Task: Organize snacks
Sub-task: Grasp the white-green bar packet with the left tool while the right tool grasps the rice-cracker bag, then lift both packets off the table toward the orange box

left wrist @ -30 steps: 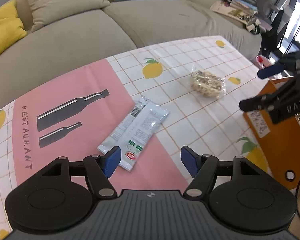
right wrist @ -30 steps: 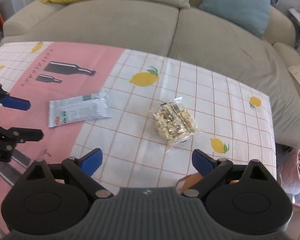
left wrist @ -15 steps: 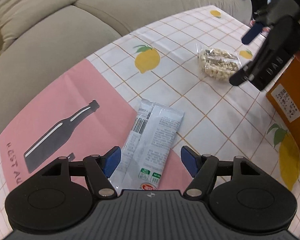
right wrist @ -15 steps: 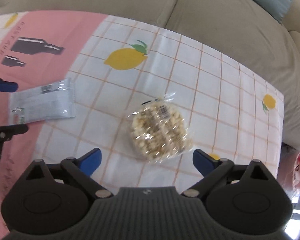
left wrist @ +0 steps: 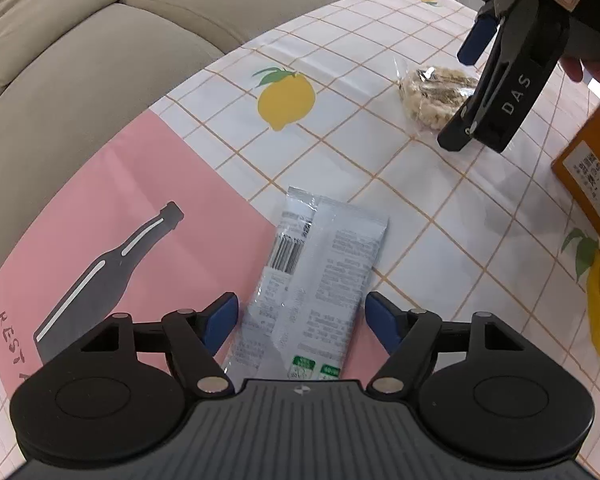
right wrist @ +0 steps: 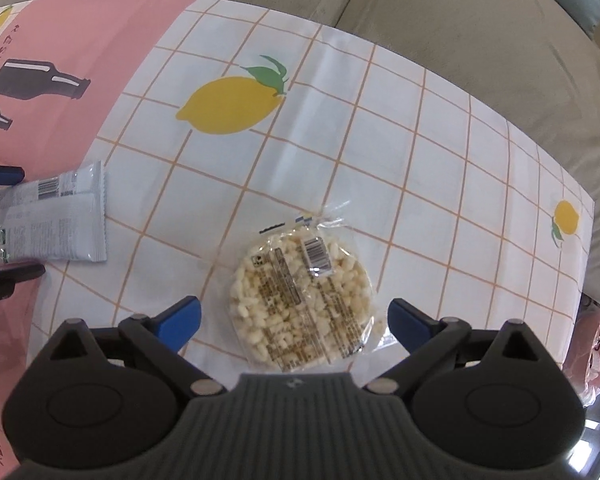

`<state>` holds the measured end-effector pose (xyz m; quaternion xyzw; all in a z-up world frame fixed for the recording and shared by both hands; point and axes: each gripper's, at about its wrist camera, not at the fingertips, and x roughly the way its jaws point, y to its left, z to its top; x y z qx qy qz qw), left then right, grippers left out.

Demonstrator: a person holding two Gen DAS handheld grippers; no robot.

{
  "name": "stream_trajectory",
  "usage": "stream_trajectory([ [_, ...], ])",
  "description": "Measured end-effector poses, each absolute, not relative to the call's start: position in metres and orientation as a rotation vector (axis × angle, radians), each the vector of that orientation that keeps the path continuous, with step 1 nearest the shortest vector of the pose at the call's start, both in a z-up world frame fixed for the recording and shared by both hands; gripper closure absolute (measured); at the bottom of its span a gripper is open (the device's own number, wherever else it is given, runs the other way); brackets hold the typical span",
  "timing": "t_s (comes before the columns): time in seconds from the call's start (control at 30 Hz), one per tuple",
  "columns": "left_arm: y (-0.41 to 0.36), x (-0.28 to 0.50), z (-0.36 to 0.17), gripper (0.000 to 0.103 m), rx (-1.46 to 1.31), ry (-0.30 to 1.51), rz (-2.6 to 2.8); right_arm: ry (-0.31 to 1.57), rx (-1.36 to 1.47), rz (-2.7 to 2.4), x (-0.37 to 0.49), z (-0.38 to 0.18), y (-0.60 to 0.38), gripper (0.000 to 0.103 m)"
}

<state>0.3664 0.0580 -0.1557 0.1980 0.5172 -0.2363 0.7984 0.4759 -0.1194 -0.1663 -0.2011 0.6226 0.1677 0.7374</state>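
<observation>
While the left gripper (left wrist: 300, 318) is pointing steeply down at the tabletop (left wrist: 340, 148), its jaws are opening, and the silver snack packet (left wrist: 312, 280) is lying flat between the 2 blue pads with a gap showing on each side, so nothing is being pinched. The packet's near end is running under the gripper body; its far end, with the barcode, is reaching toward the middle of the tabletop, straddling the line where the pink panel of the tablecloth (left wrist: 120, 208) is meeting the white checked part. Past it, a printed lemon (left wrist: 286, 100) is showing on the cloth, and an orange box (left wrist: 592, 168) is sitting at the tabletop's right edge.

Over on the right, the right gripper (right wrist: 294, 318) is pointing straight down with its jaws standing wide, gripping nothing. The round puffed-rice cake in clear wrap (right wrist: 304, 300) is lying on the white checked cloth directly between the 2 pads, nearer the right pad than the left, though whether the wrap's edge is touching that pad is hard to tell. In this view the silver packet (right wrist: 48, 220) is lying well to the left, bracketed by the left gripper's fingers (right wrist: 4, 174). Beyond the tabletop's far edge, a beige sofa (right wrist: 440, 12) is filling the background.
</observation>
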Motion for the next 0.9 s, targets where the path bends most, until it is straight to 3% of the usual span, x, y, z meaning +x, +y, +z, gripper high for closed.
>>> stream_trajectory([
  [0.27, 0.063, 0.374, -0.159, 0.016, 0.314, 1.111, -0.482, 1.407, -0.397, 0.331, 0.485, -0.173, -0.121, 0.007],
  [0.43, 0.06, 0.364, -0.154, 0.038, 0.277, 1.111, -0.421, 1.399, -0.399, 0.331, 0.476, -0.174, -0.112, 0.019],
  [0.63, 0.064, 0.34, -0.151, 0.042, 0.158, 1.148, -0.269, 1.375, -0.362, 0.338, 0.447, -0.169, -0.096, 0.026],
  [0.9, 0.077, 0.282, -0.147, 0.045, -0.039, 1.168, -0.152, 1.327, -0.238, 0.338, 0.385, -0.162, -0.088, 0.027],
])
